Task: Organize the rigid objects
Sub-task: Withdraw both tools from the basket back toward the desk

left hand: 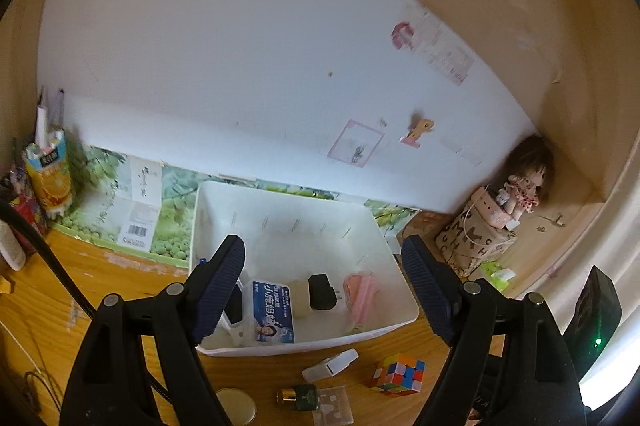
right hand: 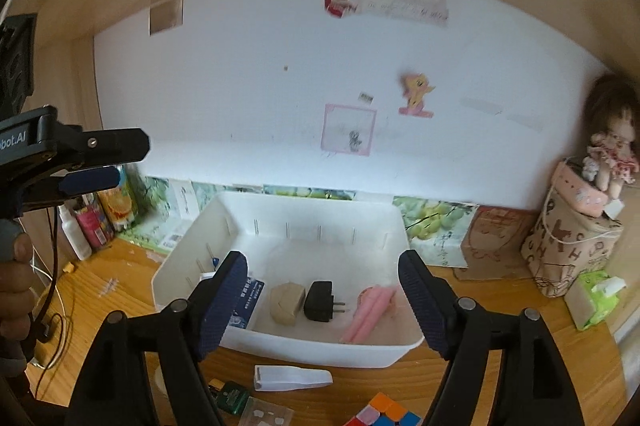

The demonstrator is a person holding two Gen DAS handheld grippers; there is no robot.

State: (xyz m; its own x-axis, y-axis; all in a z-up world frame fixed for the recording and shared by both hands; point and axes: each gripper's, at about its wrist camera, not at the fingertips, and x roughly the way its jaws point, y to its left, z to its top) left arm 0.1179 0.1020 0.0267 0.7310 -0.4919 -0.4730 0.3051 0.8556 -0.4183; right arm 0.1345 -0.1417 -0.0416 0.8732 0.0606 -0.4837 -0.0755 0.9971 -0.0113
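Open tool above white bin

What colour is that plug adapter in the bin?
Black, clearest in the right wrist view.

This looks like a home study nook: a wooden table set against a white wall with cartoon stickers. Right of the jaws sits a doll on a fabric pouch; left, a juice carton holding pens.

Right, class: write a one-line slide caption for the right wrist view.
Open right tool hovers over a white bin holding a black charger and pink item; puzzle cube waits on the desk.
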